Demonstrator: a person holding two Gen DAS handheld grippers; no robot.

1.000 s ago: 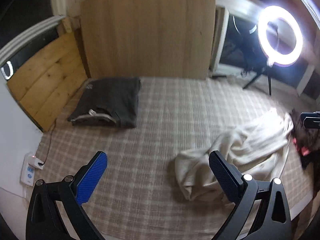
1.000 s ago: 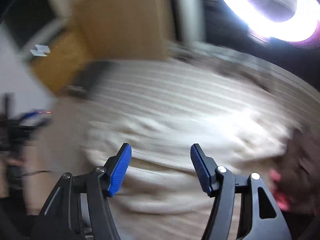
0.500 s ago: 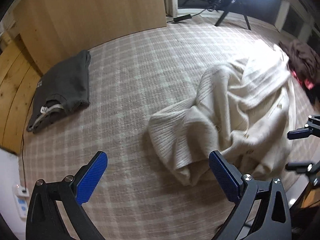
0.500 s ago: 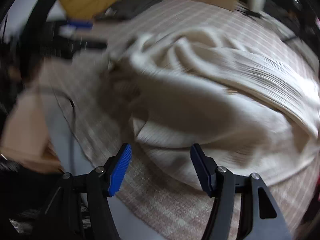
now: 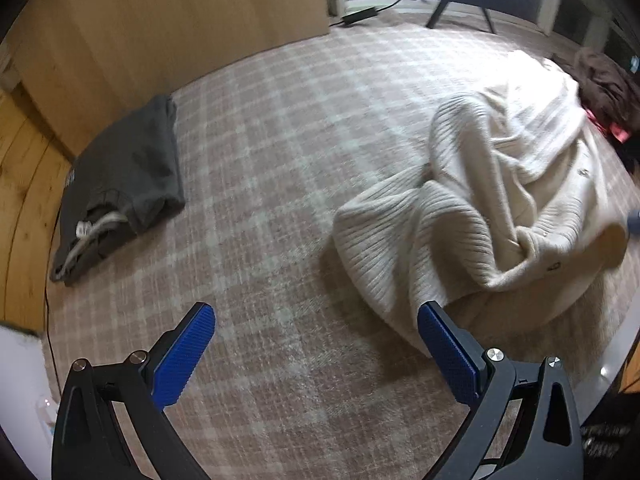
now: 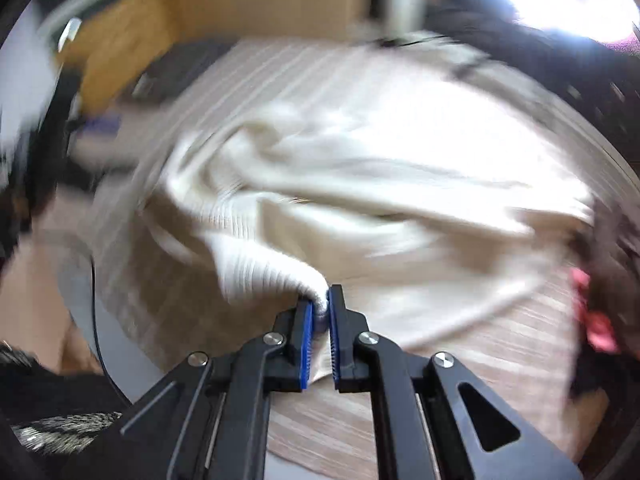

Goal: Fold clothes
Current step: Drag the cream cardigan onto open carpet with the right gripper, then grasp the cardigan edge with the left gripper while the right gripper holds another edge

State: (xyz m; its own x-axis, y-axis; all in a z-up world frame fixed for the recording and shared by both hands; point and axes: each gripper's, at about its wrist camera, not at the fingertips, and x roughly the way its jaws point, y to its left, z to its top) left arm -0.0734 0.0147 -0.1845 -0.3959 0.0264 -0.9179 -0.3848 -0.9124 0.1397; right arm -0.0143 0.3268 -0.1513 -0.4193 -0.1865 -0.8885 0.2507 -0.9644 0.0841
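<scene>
While the right gripper point(image 6: 320, 308) is pinching a ribbed edge of the cream cardigan point(image 5: 500, 200), its jaws, which have just been closing, are standing almost shut with a small bunch of knit squeezed between the blue pads point(image 6: 307, 328). That view is blurring with motion. The cardigan is lying crumpled on the checked cover point(image 5: 280, 140), toward its right side, with one ribbed part trailing toward the near edge. The left gripper point(image 5: 316, 356) is hovering over bare cover just beside that trailing part, its jaws standing wide and holding nothing.

Risks, as I am judging them: the pinch is taking only a thin fold near the pad tips, so a quick pull may be letting the knit slip free. Because the garment is twisting over itself, lifting from one point may be dragging the whole heap rather than spreading it flat. The near edge of the cover is close, so cloth may be sliding off. A dark brown garment point(image 5: 604, 80) is lying just beside the cardigan's far end and may be catching on it. A folded grey garment point(image 5: 124, 176) is sitting well apart at the left, out of harm's way.
</scene>
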